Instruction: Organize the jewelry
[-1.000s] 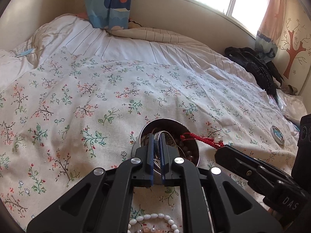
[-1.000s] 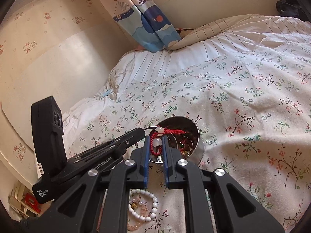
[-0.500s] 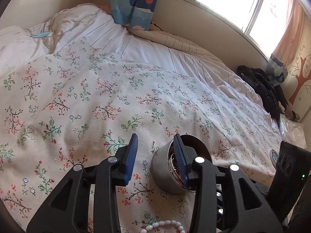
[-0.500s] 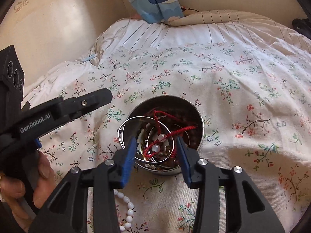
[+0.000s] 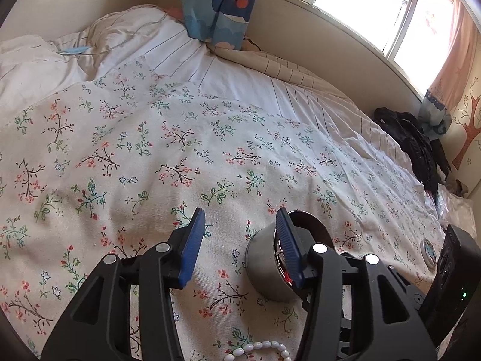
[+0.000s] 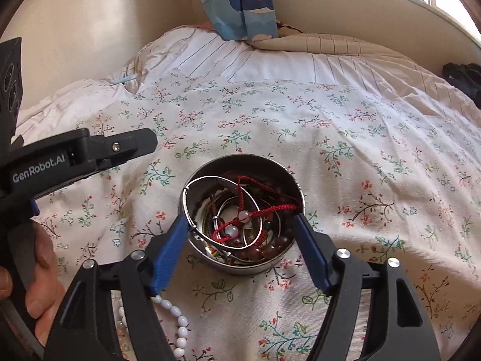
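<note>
A round metal tin [image 6: 288, 258] sits on the flowered bedspread [image 6: 375, 156]. It holds a red cord bracelet with white beads [image 6: 240, 222], silver bangles [image 6: 198, 186] and brown beads [image 6: 264, 251]. My right gripper [image 6: 240, 225] is open and empty, its blue fingers spread on either side of the tin. My left gripper [image 5: 239, 237] is open and empty, just left of the tin [image 5: 264, 273]. A white bead bracelet [image 6: 177, 319] lies on the bedspread in front of the tin and also shows in the left wrist view [image 5: 258, 353].
A small round lid [image 5: 428, 251] lies on the bedspread to the right. Black clothing [image 5: 415, 147] is piled at the bed's far right. A blue curtain [image 6: 240, 3] hangs by the wall behind the bed. The left gripper's body [image 6: 75, 159] reaches in at the left.
Both grippers have opened. The right one let the red cord bracelet fall into the tin and now straddles it. The left gripper drew back to the left of the tin.
</note>
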Motion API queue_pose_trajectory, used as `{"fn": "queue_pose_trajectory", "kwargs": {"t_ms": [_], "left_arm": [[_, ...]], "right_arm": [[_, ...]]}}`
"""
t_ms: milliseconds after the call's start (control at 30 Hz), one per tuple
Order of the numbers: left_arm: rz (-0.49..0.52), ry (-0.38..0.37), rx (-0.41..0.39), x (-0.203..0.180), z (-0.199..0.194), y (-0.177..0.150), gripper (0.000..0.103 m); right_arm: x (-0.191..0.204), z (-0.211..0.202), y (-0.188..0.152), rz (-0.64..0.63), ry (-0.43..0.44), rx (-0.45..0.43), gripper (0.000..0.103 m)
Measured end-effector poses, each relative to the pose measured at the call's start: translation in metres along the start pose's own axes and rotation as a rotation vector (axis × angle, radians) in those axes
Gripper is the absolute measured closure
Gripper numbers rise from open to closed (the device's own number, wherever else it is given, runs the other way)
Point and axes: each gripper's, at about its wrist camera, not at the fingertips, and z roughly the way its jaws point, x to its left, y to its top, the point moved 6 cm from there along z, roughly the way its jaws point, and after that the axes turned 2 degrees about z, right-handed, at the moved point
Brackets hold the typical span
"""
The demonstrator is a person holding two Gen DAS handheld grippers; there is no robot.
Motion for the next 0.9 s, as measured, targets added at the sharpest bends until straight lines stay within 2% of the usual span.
{"fn": "queue_pose_trajectory", "kwargs": {"t_ms": [133,300,367,500,600,733,900], "left_arm": [[-0.001,0.012,0.006,0.001,0.001,-0.001,0.056],[0.006,0.024,0.015,0.002,0.003,-0.002,0.056],[0.007,0.023,0.021,0.002,0.004,-0.003,0.056],[0.006,0.022,0.043,0.006,0.002,-0.007,0.056],[0.014,0.013,0.089,0.009,-0.001,-0.018,0.056],[0.098,0.001,0.158,0.002,-0.006,-0.037,0.056],[0.265,0.024,0.220,-0.012,-0.020,-0.072,0.056]], "right_arm": [[-0.003,0.009,0.000,-0.011,-0.063,0.001,0.022],[-0.006,0.006,0.003,-0.032,-0.088,0.021,0.021],[-0.009,-0.003,0.004,-0.006,-0.040,0.014,0.021],[-0.027,-0.019,-0.002,0.123,0.058,0.031,0.021],[-0.043,-0.028,-0.013,0.211,0.088,0.052,0.021],[-0.061,-0.043,-0.031,0.318,0.113,0.067,0.021],[-0.065,-0.053,-0.046,0.367,0.127,0.087,0.021]]}}
